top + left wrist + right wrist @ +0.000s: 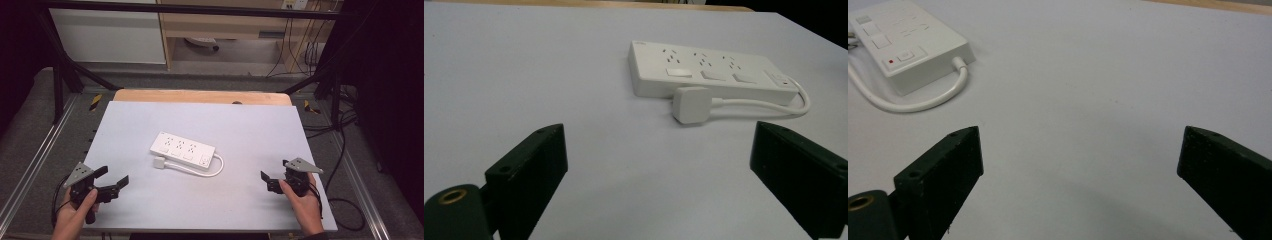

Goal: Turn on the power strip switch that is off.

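A white power strip (182, 149) lies flat near the middle of the pale mat (250, 130), angled slightly. Its short white cable (215, 170) loops round from the right end to a white plug (160, 163) lying beside the strip's near edge. My left gripper (114, 176) hovers at the front left, open, with nothing between its jaws. In the left gripper view, that gripper (659, 145) faces the strip (704, 70) and plug (691, 104). My right gripper (274, 170) is at the front right, open and empty. The right gripper view shows this gripper (1080, 150) with the strip's switch end (908, 45) at the upper left.
The mat covers a wooden table whose far edge (200, 96) shows. Metal rails (30, 165) run along both sides. Black cables (345, 150) lie on the floor at the right. A cabinet (220, 25) stands beyond the table.
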Demonstrator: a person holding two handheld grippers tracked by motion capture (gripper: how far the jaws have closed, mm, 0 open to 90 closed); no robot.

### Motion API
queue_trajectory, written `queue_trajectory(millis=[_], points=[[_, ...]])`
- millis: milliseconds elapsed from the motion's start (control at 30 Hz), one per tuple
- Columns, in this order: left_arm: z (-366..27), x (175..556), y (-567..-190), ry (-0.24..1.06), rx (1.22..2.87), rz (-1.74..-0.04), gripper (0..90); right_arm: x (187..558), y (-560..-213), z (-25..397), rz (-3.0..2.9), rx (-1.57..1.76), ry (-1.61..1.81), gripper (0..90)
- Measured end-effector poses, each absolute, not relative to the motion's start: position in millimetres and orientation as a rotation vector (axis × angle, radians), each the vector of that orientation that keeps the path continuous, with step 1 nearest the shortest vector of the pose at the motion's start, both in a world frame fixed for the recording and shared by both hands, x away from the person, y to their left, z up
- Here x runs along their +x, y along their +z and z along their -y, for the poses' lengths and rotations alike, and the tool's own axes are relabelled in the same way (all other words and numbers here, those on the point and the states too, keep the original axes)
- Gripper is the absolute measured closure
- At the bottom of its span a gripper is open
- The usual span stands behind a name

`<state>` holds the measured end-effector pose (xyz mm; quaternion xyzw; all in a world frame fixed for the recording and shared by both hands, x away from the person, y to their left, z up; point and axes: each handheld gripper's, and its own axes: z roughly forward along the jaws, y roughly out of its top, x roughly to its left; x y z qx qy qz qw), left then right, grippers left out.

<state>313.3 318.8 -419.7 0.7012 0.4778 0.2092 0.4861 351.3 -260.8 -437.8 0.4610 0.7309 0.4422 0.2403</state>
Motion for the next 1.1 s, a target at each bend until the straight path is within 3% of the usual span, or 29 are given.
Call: queue_trajectory(millis=[1100], points=[[-312.4, 315.4, -414.0, 0.476, 1.694, -1.144, 7.5, 349.5, -432.1, 255.6, -2.128, 1.279, 1.158, 5.5]])
